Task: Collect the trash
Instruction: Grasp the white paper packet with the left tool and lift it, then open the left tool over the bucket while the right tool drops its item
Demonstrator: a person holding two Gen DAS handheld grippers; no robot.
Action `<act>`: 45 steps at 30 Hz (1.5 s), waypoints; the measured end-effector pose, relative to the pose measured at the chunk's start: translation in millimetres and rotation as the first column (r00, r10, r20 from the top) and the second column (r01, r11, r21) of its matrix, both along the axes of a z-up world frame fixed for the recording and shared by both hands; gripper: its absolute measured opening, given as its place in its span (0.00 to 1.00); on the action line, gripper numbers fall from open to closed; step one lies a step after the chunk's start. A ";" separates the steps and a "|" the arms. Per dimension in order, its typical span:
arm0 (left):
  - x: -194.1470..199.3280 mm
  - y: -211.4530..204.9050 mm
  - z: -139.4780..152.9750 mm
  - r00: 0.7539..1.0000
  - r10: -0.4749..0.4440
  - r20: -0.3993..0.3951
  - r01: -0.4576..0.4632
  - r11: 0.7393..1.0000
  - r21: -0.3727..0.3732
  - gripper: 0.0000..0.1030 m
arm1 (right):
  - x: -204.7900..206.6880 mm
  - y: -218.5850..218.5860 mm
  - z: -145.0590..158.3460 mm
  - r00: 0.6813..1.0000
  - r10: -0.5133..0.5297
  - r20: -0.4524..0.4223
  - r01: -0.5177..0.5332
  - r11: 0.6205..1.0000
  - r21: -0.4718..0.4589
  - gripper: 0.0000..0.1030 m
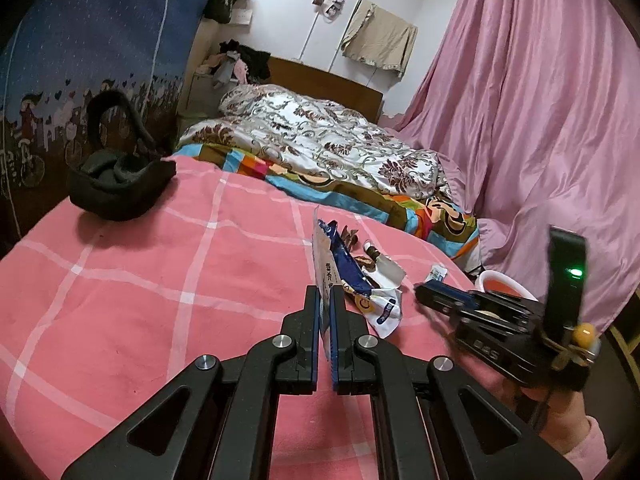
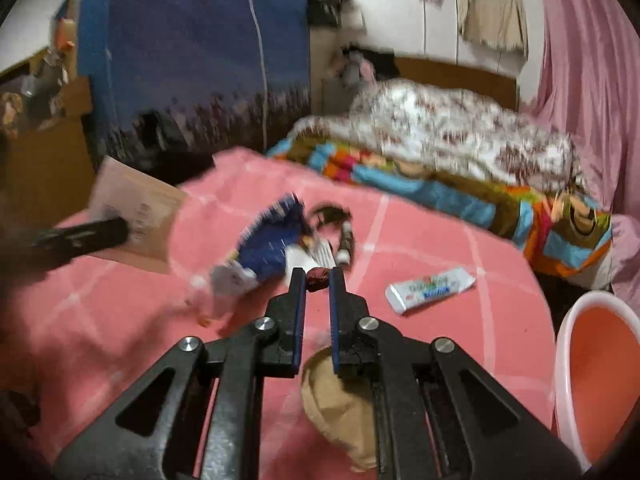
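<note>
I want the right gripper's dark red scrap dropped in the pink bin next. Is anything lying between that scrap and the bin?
Only the white wrapper lies flat on the pink checked sheet between the dark red scrap, at the right gripper tips, and the pink bin. Nothing upright blocks a carry above it.

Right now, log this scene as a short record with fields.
surface: pink checked bedsheet
left gripper: jaws shut on a flat white packet
right gripper: jaws around a small dark red scrap, pads touching it
loose trash: blue wrapper, white wrapper
bin: pink basin, beside the bed
</note>
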State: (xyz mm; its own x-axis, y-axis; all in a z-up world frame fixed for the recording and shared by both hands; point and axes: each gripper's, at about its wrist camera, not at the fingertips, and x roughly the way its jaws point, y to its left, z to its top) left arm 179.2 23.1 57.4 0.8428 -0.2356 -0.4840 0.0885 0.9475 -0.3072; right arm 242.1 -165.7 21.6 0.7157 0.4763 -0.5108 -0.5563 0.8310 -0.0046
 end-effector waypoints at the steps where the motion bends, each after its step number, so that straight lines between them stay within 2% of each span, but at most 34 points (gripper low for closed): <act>1: -1.2 -1.5 1.2 1.000 0.000 0.010 0.000 1.000 0.006 0.02 | -4.4 -1.6 3.4 1.000 0.001 0.030 -0.002 1.000 0.017 0.18; 7: -13.1 -17.9 15.4 0.993 -0.002 0.115 -0.006 0.997 0.071 0.02 | -30.6 -24.3 29.3 0.975 -0.024 0.219 -0.012 0.987 0.161 0.18; 14: -22.7 -54.8 36.1 0.966 -0.058 0.254 0.021 0.989 0.145 0.02 | -58.4 -65.3 61.5 0.909 -0.134 0.394 0.027 0.964 0.265 0.18; 16: -23.9 -68.6 41.4 0.953 -0.082 0.292 0.035 0.986 0.164 0.02 | -64.1 -78.3 66.1 0.894 -0.161 0.417 0.037 0.956 0.290 0.18; 19: -27.8 -97.5 52.3 0.920 -0.133 0.367 0.062 0.978 0.199 0.02 | -71.8 -102.1 72.3 0.876 -0.213 0.433 0.061 0.939 0.339 0.18; 23: -20.7 -132.6 63.2 0.893 -0.199 0.403 0.114 0.967 0.226 0.02 | -76.5 -127.2 75.7 0.853 -0.286 0.436 0.118 0.920 0.374 0.18; 27: -14.2 -161.7 68.8 0.869 -0.255 0.425 0.160 0.956 0.246 0.02 | -80.3 -156.0 76.4 0.818 -0.375 0.436 0.212 0.901 0.379 0.18; 31: -2.0 -196.3 71.0 0.845 -0.330 0.422 0.230 0.935 0.272 0.02 | -80.0 -186.3 72.1 0.791 -0.463 0.401 0.316 0.869 0.381 0.18; 35: 11.9 -234.0 66.9 0.830 -0.408 0.380 0.316 0.906 0.282 0.02 | -75.5 -211.5 65.3 0.776 -0.529 0.342 0.402 0.834 0.378 0.18; 41: 39.7 -288.9 61.6 0.821 -0.507 0.262 0.451 0.858 0.246 0.02 | -62.1 -247.0 50.7 0.768 -0.601 0.222 0.507 0.782 0.363 0.18; 45: 62.3 -316.3 55.9 0.826 -0.544 0.148 0.518 0.836 0.182 0.02 | -53.6 -264.1 40.2 0.761 -0.632 0.148 0.556 0.752 0.354 0.18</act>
State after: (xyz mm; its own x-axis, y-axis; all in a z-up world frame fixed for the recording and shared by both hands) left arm 241.5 -293.2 113.3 0.6818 -0.6201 -0.3882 0.6327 0.7662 -0.1127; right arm 188.5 -429.8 61.8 0.9804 0.0018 -0.1972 0.0400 0.9773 0.2080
